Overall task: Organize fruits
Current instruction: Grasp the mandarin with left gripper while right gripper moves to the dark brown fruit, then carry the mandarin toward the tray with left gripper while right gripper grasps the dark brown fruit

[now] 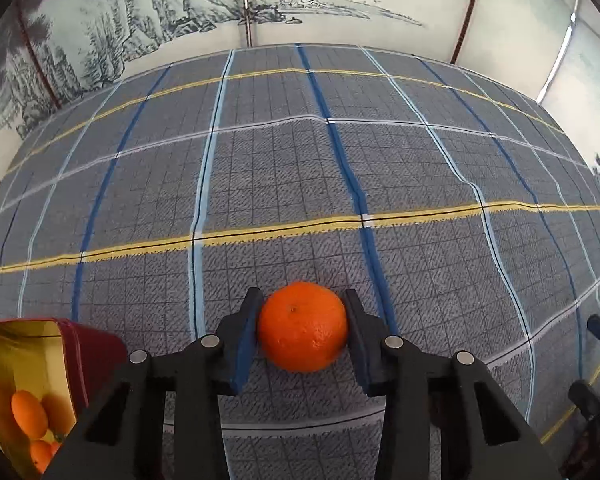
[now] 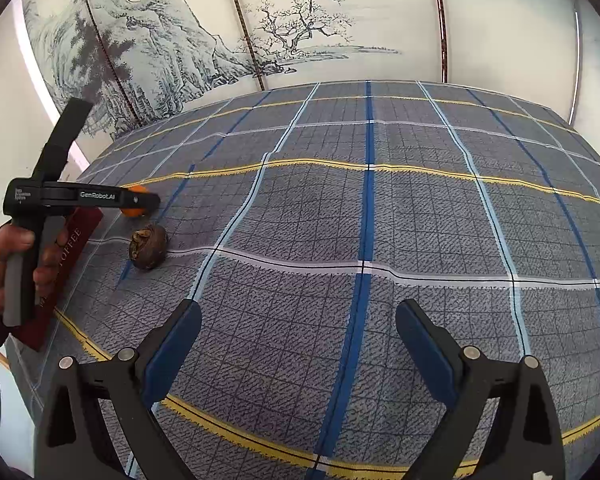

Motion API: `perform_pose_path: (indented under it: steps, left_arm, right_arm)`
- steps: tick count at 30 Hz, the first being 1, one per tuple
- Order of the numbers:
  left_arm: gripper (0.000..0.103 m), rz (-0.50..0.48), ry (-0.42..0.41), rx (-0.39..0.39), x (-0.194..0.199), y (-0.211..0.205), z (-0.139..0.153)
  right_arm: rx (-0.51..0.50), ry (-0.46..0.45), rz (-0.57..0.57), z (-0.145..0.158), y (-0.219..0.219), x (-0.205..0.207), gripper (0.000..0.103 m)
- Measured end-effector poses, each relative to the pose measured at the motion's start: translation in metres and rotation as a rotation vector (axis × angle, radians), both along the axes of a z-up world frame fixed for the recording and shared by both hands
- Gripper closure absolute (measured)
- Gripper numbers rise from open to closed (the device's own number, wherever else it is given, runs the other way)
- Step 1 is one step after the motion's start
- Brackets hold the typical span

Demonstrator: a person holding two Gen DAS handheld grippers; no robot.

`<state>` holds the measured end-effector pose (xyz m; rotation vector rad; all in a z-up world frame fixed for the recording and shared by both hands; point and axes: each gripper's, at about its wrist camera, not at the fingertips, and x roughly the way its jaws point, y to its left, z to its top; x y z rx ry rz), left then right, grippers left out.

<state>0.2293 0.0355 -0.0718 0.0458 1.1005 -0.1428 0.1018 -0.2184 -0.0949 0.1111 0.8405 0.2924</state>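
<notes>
Clamping the mandarin (image 1: pixel 302 327): left gripper (image 1: pixel 302 334) has both blue pads pressed on its sides at mid-height, fruit sitting on the plaid tablecloth (image 1: pixel 340 168) at 6 o'clock in the left wrist view. Gripping across the widest part looks deliberate, since round skin would slip from a higher pinch. Red tin (image 1: pixel 40 380) lies at 8 o'clock, gold-lined and open toward the camera, several small orange fruits (image 1: pixel 30 414) already inside, so that's likely the drop target and the reach is short. Right gripper (image 2: pixel 298 352) hovers empty, jaws wide apart, probably parked out of the way. In its view a brown shrivelled fruit (image 2: pixel 148 246) sits at 9 o'clock beside the tin; kind unclear, not yet sorted. Readable text: "GenRoboLAI" on the left gripper's body, "TOFFEE" on the tin's side; smaller print illegible.
</notes>
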Motion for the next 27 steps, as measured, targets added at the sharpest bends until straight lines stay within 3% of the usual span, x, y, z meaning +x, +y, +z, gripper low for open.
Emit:
perform_pose_path:
  steps: [9, 16, 20, 25, 27]
  left_arm:
    - [0.063, 0.037, -0.092, -0.111, -0.061, 0.01, 0.045]
    - [0.062, 0.038, -0.129, -0.163, -0.118, 0.025, 0.081]
    - [0.062, 0.065, -0.15, -0.183, -0.146, 0.044, 0.098]
    - [0.062, 0.108, -0.173, -0.181, -0.171, 0.068, 0.111]
    - [0.062, 0.129, -0.177, -0.179, -0.179, 0.078, 0.114]
  right_arm:
    - [-0.033, 0.005, 0.007, -0.001, 0.006, 0.002, 0.006]
    - [-0.013, -0.055, 0.22, 0.031, 0.065, 0.006, 0.006]
    - [-0.04, -0.057, 0.311, 0.029, 0.1, 0.024, 0.008]
    - [-0.11, -0.037, 0.346, 0.015, 0.127, 0.044, 0.015]
    - [-0.124, -0.012, 0.361, 0.008, 0.132, 0.05, 0.029]
